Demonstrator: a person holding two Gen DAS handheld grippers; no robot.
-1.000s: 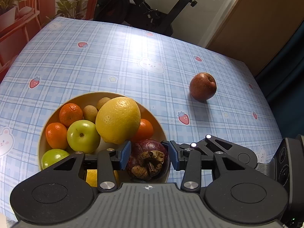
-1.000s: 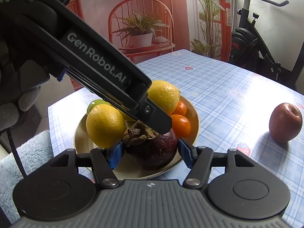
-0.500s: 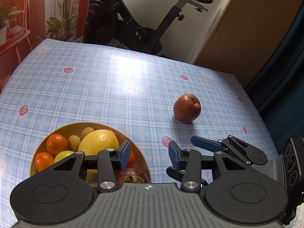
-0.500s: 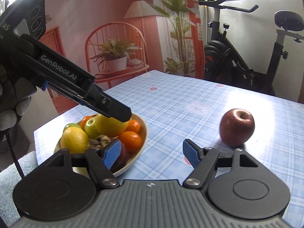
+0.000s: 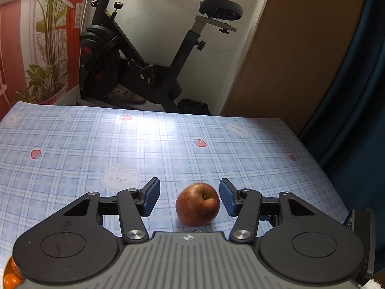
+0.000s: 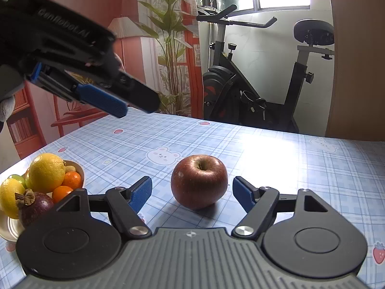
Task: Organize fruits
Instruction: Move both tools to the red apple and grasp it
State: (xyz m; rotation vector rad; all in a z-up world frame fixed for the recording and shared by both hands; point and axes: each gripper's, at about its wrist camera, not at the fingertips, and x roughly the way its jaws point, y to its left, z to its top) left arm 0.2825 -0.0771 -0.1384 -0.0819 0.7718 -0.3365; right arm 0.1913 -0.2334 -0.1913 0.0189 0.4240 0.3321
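Apple (image 6: 199, 184) alone on table | bowl (image 6: 80, 172): lemons, oranges, mangosteen

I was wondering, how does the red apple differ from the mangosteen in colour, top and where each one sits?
The apple is red with a smooth skin; the mangosteen is dark purple. The apple shows a sunken dimple with a thin stem, while the mangosteen carries a dry brown leafy cap. The apple sits alone on the tablecloth, framed by the open right gripper; the mangosteen lies in the bowl among other fruit. Both are round and ungripped.
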